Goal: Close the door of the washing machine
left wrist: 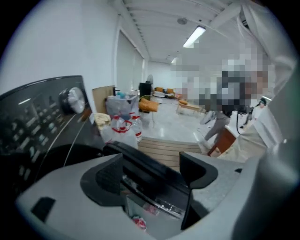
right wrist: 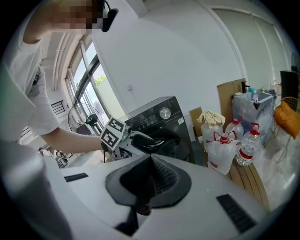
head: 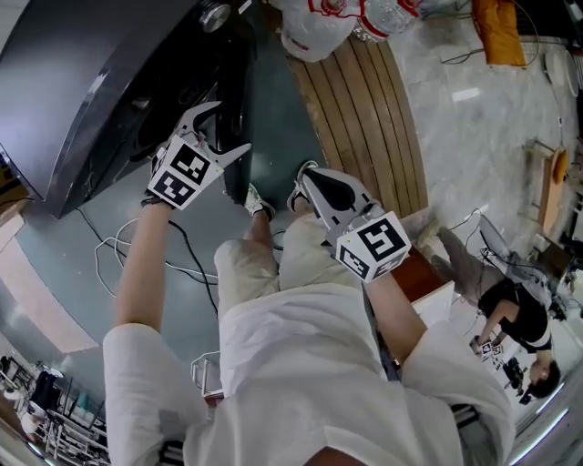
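Observation:
The dark grey washing machine (head: 100, 82) stands at the upper left of the head view, its door (head: 239, 86) swung out and seen edge-on. My left gripper (head: 233, 127) is open, one finger on each side of the door's edge. In the left gripper view the dark door edge (left wrist: 136, 157) runs slantwise between the spread fingers of that gripper (left wrist: 152, 171). My right gripper (head: 307, 173) is shut on nothing, held in the air in front of my legs, away from the machine. The right gripper view shows its pads (right wrist: 161, 176) pressed together, and the machine (right wrist: 159, 122) beyond.
A wooden slatted platform (head: 364, 109) lies right of the machine, with plastic bags of water bottles (head: 314, 27) at its far end. Cables (head: 118, 255) trail over the floor at left. Another person (head: 515, 319) crouches at the lower right. My feet (head: 258, 202) are near the door.

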`<state>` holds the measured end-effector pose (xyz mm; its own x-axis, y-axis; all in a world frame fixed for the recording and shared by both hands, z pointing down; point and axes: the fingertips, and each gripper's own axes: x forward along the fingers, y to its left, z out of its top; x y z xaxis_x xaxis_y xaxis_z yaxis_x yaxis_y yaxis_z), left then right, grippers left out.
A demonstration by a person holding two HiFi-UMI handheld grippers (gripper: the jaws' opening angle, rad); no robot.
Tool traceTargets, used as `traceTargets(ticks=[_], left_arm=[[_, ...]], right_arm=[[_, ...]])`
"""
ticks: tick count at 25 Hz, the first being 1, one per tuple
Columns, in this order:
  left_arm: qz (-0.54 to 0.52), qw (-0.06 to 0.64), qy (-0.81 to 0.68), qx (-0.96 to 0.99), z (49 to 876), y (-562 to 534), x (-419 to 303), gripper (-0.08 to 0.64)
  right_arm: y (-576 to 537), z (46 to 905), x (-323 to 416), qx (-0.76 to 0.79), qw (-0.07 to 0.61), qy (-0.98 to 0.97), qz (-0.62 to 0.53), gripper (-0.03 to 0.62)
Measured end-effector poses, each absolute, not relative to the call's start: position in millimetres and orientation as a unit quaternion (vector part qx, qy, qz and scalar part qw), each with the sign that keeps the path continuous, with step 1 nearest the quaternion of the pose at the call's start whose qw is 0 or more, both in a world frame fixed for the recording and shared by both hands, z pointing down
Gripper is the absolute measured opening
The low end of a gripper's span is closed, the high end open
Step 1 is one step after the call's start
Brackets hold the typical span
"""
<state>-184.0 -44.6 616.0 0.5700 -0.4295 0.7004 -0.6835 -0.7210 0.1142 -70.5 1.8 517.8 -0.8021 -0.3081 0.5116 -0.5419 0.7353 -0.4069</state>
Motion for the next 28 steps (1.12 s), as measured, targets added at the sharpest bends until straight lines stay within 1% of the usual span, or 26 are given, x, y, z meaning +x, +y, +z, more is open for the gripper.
traceTargets(ticks=[2,5,8,9,10,11,15,28], left_arm=[[0.345,0.210,-0.359,0.841,629,-35,-206,0.383],[0.335,0.249,-0.387,0.822,642,-23,-225,0.372],[0.321,0.268,-0.412,0.810,647,-17,-240,0.358],[0.317,0.274,-0.416,0.807,647,-15,-244,0.339],[0.313,0.279,-0.420,0.805,646,-13,-247,0.294],[0.309,0.283,-0.423,0.803,646,-11,-250,0.264],[0.301,0.289,-0.436,0.797,646,-10,-261,0.249],[0.290,0.263,-0.522,0.757,642,-7,-296,0.206]], right_arm=[[4,516,-81,0.229,0.211,-0.909,0.276,-0.002],[7,517,-91,0.222,0.214,-0.911,0.272,-0.002],[10,518,-98,0.216,0.219,-0.912,0.270,-0.002],[11,518,-100,0.213,0.220,-0.913,0.269,-0.002],[13,518,-102,0.209,0.221,-0.914,0.268,-0.002],[14,518,-105,0.207,0.222,-0.914,0.268,-0.002],[18,520,-113,0.200,0.227,-0.914,0.269,-0.002],[22,523,-133,0.177,0.234,-0.919,0.264,-0.002]])
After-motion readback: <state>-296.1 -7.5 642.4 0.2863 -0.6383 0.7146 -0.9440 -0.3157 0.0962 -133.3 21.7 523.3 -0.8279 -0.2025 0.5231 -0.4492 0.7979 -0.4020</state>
